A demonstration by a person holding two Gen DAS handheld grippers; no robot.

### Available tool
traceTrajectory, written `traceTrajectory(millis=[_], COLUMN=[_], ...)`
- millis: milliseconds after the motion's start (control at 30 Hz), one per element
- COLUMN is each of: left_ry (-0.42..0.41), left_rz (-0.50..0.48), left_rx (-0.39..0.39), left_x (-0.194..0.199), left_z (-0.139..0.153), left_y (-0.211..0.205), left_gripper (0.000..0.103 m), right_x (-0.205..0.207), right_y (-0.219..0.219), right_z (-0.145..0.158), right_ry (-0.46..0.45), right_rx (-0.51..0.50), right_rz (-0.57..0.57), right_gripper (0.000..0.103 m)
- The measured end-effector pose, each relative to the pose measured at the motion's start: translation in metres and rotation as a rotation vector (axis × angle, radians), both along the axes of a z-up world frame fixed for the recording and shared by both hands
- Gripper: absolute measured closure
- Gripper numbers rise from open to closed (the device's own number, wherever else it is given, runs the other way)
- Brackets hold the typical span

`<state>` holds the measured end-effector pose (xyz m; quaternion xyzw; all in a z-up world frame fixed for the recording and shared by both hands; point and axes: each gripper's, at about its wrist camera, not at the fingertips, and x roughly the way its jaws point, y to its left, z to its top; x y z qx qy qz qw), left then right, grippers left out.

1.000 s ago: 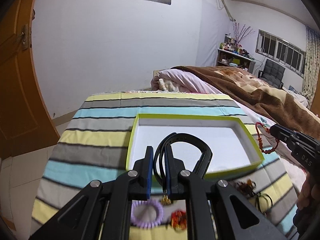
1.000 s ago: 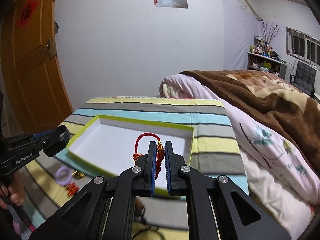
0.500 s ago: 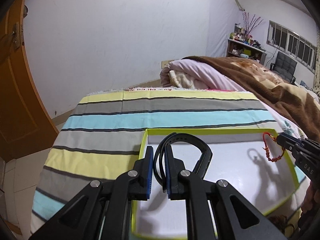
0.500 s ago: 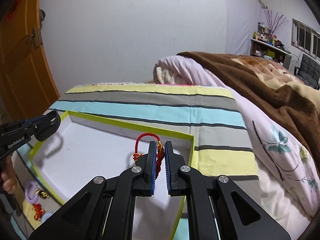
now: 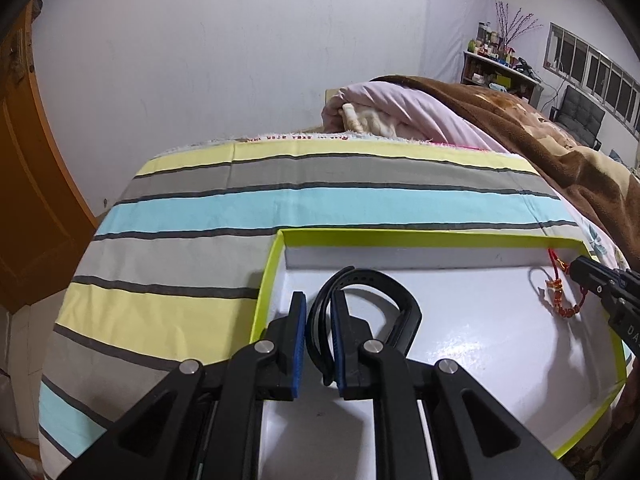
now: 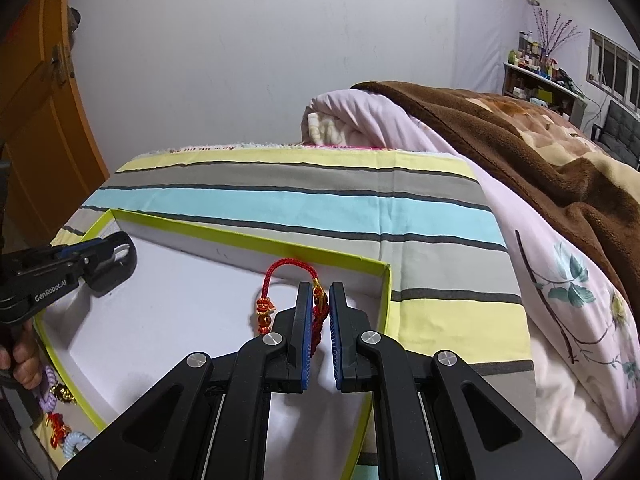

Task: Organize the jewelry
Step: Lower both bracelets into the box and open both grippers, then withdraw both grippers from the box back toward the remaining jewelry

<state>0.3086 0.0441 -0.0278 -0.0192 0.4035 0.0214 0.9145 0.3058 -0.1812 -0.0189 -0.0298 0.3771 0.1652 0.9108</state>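
A white tray with a lime-green rim (image 5: pixel 400 235) (image 6: pixel 240 238) lies on the striped cloth. My left gripper (image 5: pixel 319 300) hangs low over the tray's left part. A looped black band (image 5: pixel 400 300) sits between its blue pads, which still touch it as the jaws start opening. The left gripper's tip (image 6: pixel 108 256) also shows in the right wrist view. My right gripper (image 6: pixel 320 292) (image 5: pixel 580 270) is shut on a red cord bracelet with gold beads (image 6: pixel 276 276) (image 5: pixel 558 300). The bracelet dangles just over the tray's right corner.
Loose pieces lie on the striped cloth (image 5: pixel 320 200) in front of the tray: a purple coil bracelet (image 6: pixel 46 384), a red ornament (image 6: pixel 58 432) and a pale blue coil (image 6: pixel 76 442). A pink quilt under a brown blanket (image 6: pixel 520 140) borders the right. An orange door (image 5: pixel 24 200) stands left.
Both grippers have moved forward and down over the tray with their pieces, so it looks larger. The loose jewelry has dropped out of the left wrist view. The left jaws stand slightly wider.
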Motion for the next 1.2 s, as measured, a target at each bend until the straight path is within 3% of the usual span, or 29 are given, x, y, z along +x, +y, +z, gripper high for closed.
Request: traceTrajectory(millis=[133, 267, 367, 767, 1200], left_ry=[-0.010, -0.033, -0.055, -0.170, -0.229], left_rz=[-0.010, -0.019, -0.017, -0.039, -0.029], left_rx=[-0.001, -0.006, -0.022, -0.038, -0.035], left_x=[-0.001, -0.009, -0.019, -0.095, -0.178], left_z=[0.004, 0.012, 0.021, 0.055, 0.067], left_y=[0.000, 0.002, 0.003, -0.004, -0.012], left_gripper=[0.090, 0.088, 0.082, 0.082, 0.082], right_x=[0.001, -0.004, -0.011, -0.087, -0.174], right_y=[0.001, -0.001, -0.004, -0.013, -0.023], right_z=[0.000, 0.007, 0.015, 0.050, 0.061], right_ry=[0.013, -0.006, -0.020, -0.102, -0.145], right_rx=[-0.007, 0.009, 0.017, 0.055, 0.084], right_rz=[0.005, 0.010, 0.002, 0.021, 0.040], right_gripper=[0.094, 0.074, 0.073, 0.073, 0.073])
